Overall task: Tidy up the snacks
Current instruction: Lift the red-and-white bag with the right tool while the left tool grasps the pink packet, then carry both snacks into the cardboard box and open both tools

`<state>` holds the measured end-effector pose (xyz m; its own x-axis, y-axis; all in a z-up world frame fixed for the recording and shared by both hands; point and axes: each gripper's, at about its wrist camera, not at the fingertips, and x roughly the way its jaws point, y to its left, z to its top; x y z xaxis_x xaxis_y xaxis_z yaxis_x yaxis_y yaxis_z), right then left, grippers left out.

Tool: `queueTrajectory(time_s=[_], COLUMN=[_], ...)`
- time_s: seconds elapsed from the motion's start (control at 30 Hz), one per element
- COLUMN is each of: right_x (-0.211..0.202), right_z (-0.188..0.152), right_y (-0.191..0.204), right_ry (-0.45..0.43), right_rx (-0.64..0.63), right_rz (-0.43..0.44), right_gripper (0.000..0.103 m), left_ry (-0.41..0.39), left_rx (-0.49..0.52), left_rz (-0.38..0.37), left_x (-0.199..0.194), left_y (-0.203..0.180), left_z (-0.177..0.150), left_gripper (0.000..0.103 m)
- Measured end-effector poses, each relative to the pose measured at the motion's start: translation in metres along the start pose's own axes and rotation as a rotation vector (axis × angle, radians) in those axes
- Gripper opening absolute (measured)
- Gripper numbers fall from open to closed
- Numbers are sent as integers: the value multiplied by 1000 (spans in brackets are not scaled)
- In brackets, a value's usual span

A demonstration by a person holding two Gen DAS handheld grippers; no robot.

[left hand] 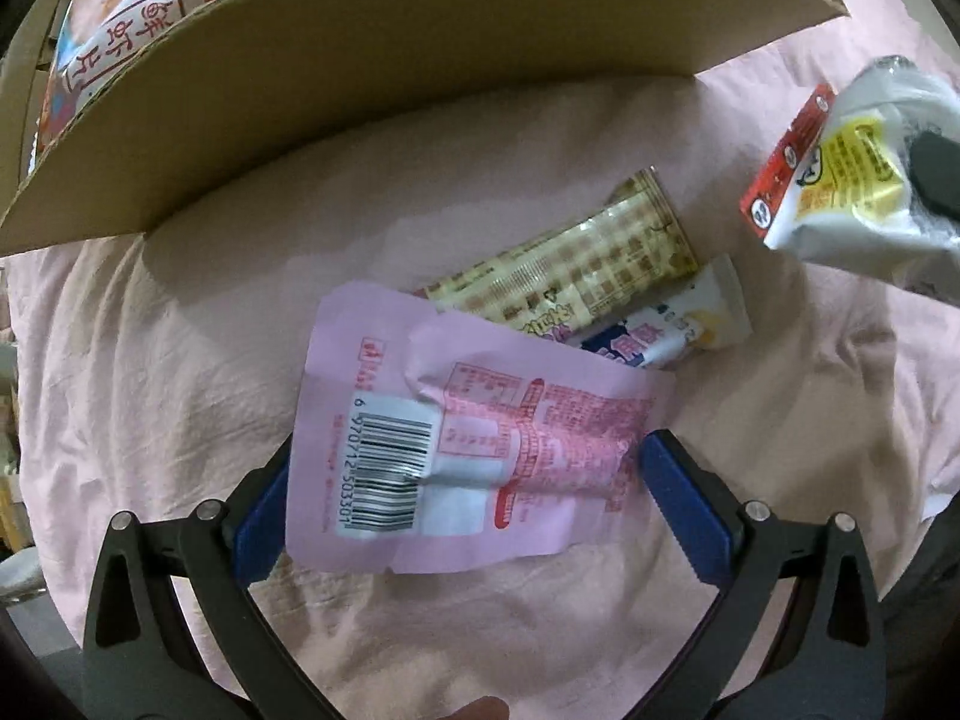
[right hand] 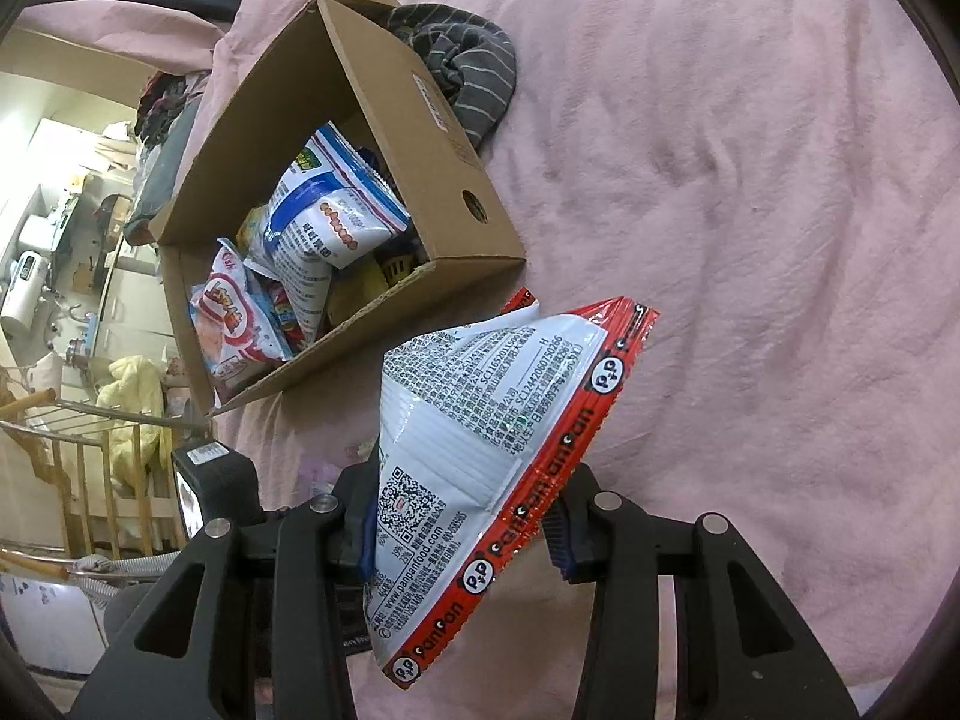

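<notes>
Right tongs (right hand: pixel 462 531) clamp a red-edged white snack bag (right hand: pixel 480 438); left tongs (left hand: pixel 474 510) gape wide over a creased pink packet (left hand: pixel 468 432), which half-hides two wrappers beneath.

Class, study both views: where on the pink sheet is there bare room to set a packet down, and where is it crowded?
Bare sheet lies right of the cardboard box, past the striped cloth. Crowded: the box interior, full of snack bags, and the overlapping pink packet, wafer pack and white packet.
</notes>
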<state>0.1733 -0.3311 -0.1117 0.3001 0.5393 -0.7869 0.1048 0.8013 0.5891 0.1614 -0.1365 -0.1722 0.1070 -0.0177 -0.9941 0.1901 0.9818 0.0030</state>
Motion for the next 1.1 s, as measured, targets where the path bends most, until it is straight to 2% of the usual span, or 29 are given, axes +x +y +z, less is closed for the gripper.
queueTrajectory(time_s=[0.23, 0.3, 0.37, 0.4, 0.43, 0.47, 0.5, 0.57, 0.73, 0.8, 0.93, 1.1], right_x=[1, 1, 1, 1, 2, 2, 3, 4, 5, 5, 2, -2], right_z=[1, 2, 3, 3, 4, 4, 4, 3, 1, -1, -5, -10], right_y=[2, 2, 0, 1, 2, 4, 6, 10, 18, 21, 26, 25], right_ry=[0, -5, -3, -3, -2, -2, 0, 5, 16, 18, 22, 18], right_rx=[-6, -4, 4, 5, 1, -5, -10, -17, -37, -49, -75, -80], right_rz=[-2, -4, -4, -2, 1, 1, 4, 8, 22, 26, 30, 24], right_gripper=[44, 44, 44, 44, 44, 44, 44, 44, 44, 44, 44, 44], left_ry=[-43, -51, -68, -79, -85, -94, -96, -100, -138, -182, -220, -235], left_rx=[34, 35, 32, 32, 28, 18, 11, -14, -17, -6, -25, -63], left_rz=[10, -11, -27, -38, -45, -53, -67, -136, -210, -205, -199, -197], left_x=[4, -3, -12, -17, -21, -26, -29, -40, -66, -81, -98, -109], left_y=[-29, -33, -32, -32, -30, -28, -26, -22, -19, -18, -14, -3], left_z=[-12, -18, -21, -23, -25, -28, -30, -36, -53, -57, -60, -62], left_gripper=[102, 88, 55, 47, 31, 22, 20, 10, 5, 4, 3, 3])
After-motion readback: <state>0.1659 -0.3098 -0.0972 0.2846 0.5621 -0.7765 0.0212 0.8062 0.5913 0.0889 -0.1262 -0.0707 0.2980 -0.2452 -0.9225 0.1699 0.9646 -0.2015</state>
